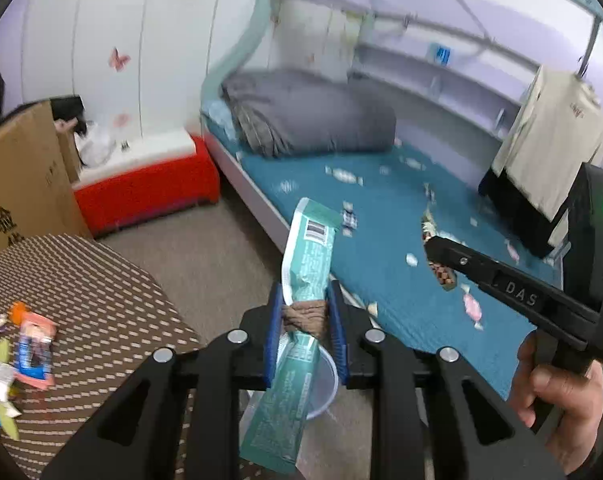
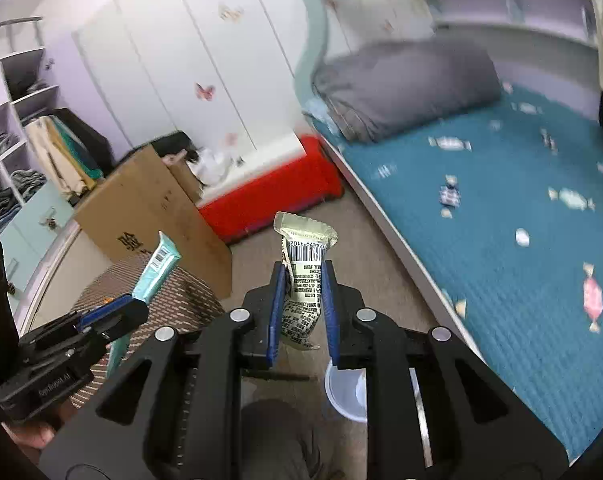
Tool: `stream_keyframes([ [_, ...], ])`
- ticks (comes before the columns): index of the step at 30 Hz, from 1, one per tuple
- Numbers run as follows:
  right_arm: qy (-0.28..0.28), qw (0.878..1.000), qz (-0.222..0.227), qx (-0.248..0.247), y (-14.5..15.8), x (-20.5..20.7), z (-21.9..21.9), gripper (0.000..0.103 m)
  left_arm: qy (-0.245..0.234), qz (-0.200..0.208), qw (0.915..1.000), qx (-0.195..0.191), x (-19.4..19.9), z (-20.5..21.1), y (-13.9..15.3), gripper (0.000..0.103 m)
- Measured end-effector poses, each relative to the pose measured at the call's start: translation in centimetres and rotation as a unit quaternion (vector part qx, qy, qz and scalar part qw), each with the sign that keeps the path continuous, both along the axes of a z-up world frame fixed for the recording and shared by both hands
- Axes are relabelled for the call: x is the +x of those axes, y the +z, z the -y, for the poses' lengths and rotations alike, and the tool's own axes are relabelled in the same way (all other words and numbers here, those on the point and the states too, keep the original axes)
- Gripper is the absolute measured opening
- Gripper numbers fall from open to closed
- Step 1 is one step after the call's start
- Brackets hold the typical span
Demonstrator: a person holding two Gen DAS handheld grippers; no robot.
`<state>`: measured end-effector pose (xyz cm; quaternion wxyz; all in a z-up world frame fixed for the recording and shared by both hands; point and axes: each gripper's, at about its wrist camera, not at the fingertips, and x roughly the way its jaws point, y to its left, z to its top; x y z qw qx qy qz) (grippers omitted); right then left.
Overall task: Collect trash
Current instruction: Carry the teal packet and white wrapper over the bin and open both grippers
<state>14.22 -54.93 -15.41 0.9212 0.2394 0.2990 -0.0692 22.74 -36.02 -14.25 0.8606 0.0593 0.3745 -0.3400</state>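
My left gripper (image 1: 306,292) is shut on a long teal snack wrapper (image 1: 307,248), which sticks up out of the fingers; it also shows in the right wrist view (image 2: 157,270). My right gripper (image 2: 304,272) is shut on a cream wrapper with a barcode (image 2: 304,252), held above the floor. In the left wrist view the right gripper (image 1: 435,246) shows side-on with that wrapper (image 1: 443,272). Several candy wrappers lie on the teal bed (image 2: 501,200), among them a pink one (image 2: 592,298) and a white one (image 2: 449,143).
A brown patterned stool top (image 1: 93,292) at left holds several wrappers (image 1: 35,344). A clear plastic cup (image 2: 347,394) sits on the floor below the grippers. A cardboard box (image 2: 141,204), a red storage bench (image 2: 269,196) and a grey folded quilt (image 2: 405,84) are nearby.
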Motion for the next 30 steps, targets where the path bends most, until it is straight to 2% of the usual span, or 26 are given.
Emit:
stream_keyframes([
  [9,-0.010,0.996,-0.065,0.060,-7.6,3.3,2.9,0.019,-0.010,-0.066,0.9958,0.063,3.5,4.9,-6.6,0.023],
  [10,-0.010,0.995,-0.069,0.065,-8.2,3.6,3.0,0.021,-0.012,-0.079,0.9943,0.070,4.0,5.4,-7.4,0.023],
  [12,-0.009,0.993,-0.080,0.082,-10.0,4.4,3.5,0.023,-0.022,-0.097,0.9917,0.081,4.6,6.2,-8.6,0.045],
  [13,-0.008,0.992,-0.087,0.092,-10.9,4.8,3.7,0.044,-0.022,-0.100,0.9911,0.086,4.8,6.4,-9.0,0.076],
  [14,-0.006,0.990,-0.094,0.108,-11.9,5.1,3.9,0.059,-0.014,-0.096,0.9910,0.093,4.9,6.5,-9.3,0.092],
  [15,-0.009,0.987,-0.100,0.123,-13.0,5.3,4.3,0.073,0.000,-0.083,0.9914,0.101,4.9,6.4,-9.4,0.092],
  [17,-0.018,0.984,-0.107,0.139,-14.3,5.2,4.6,0.073,0.004,-0.078,0.9910,0.109,5.1,6.4,-9.5,0.092],
  [18,-0.024,0.982,-0.113,0.149,-15.1,4.9,4.8,0.077,0.004,-0.080,0.9907,0.110,5.1,6.2,-9.4,0.093],
  [19,-0.031,0.980,-0.117,0.159,-15.7,4.6,5.0,0.088,0.005,-0.077,0.9909,0.110,5.1,6.0,-9.3,0.093],
  [21,-0.047,0.978,-0.115,0.169,-16.1,3.8,5.3,0.096,0.010,-0.059,0.9921,0.110,4.7,5.5,-8.7,0.094],
  [30,-0.078,0.982,-0.104,0.138,-13.2,1.6,4.8,0.097,0.017,-0.008,0.9966,0.080,2.5,2.6,-4.8,0.095],
])
